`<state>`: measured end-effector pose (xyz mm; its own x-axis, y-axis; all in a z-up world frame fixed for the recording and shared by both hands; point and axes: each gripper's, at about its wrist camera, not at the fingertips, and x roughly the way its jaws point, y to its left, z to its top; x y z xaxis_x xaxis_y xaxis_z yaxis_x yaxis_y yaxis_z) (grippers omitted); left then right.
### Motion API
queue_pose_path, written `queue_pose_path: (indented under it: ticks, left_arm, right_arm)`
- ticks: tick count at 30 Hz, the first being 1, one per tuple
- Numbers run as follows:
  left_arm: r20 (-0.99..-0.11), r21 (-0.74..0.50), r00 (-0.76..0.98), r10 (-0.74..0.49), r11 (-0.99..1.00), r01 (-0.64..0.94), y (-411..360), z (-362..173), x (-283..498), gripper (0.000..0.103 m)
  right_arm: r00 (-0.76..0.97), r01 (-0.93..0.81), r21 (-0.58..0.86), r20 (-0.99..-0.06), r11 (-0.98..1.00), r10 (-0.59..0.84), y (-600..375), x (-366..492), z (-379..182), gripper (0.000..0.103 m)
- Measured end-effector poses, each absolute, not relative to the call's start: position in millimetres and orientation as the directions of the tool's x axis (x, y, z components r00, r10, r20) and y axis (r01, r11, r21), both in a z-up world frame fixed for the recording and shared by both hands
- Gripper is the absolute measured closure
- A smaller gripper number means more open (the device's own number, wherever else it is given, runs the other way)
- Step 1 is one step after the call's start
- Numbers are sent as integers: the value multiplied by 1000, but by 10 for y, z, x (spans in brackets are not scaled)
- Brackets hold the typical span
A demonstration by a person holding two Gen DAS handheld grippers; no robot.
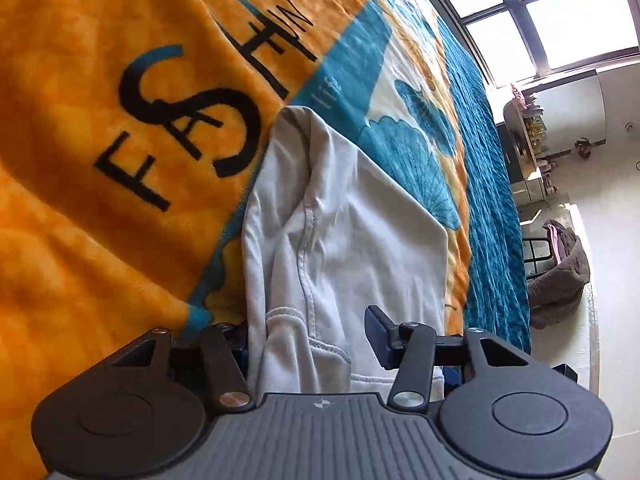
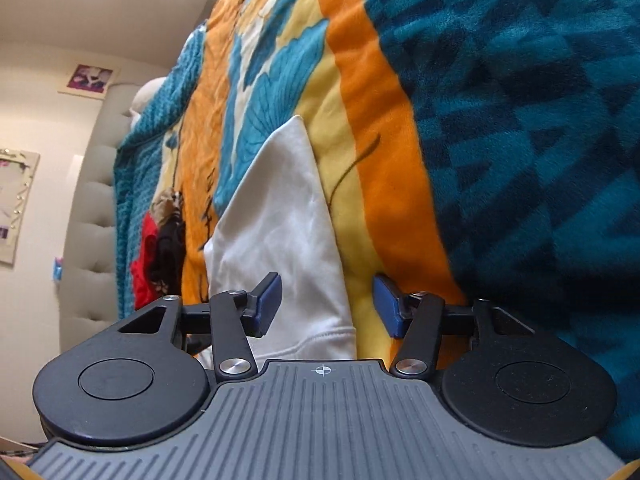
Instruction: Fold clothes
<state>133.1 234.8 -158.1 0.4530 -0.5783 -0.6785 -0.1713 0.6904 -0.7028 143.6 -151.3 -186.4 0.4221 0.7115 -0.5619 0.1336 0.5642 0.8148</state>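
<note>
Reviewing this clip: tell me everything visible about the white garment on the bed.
The white garment is soft, thin knit with stitched seams and a hemmed edge. It lies partly folded and lightly creased on the orange and teal blanket, narrowing to a point at its far end. Part of it sits between the open jaws of both grippers.

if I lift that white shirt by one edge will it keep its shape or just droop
Likely droop: the white shirt lies in soft creases on the blanket, so it looks thin and floppy. Probably light too. Its smooth cloth could slide on the fuzzy pile if pushed rather than pinched.
</note>
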Motion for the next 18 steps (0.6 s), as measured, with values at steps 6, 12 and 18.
queue_pose_path:
  ticks: [6, 12, 18]
  left_arm:
    - [-713, -612, 497, -494, 785, -96, 2116, -1373, 1250, 92]
    - [-660, -379, 677, -326, 922, 75, 1668, -680, 608, 94]
    - [-445, -217, 840, -309, 948, 234, 1285, 77, -409, 94]
  right_arm:
    - [454, 79, 789, -573, 610, 682, -1217, 1560, -1879, 93]
    - [611, -96, 654, -556, 750, 563, -987, 1030, -1130, 97]
    - [732, -203, 651, -395, 731, 556, -1175, -14, -268, 97]
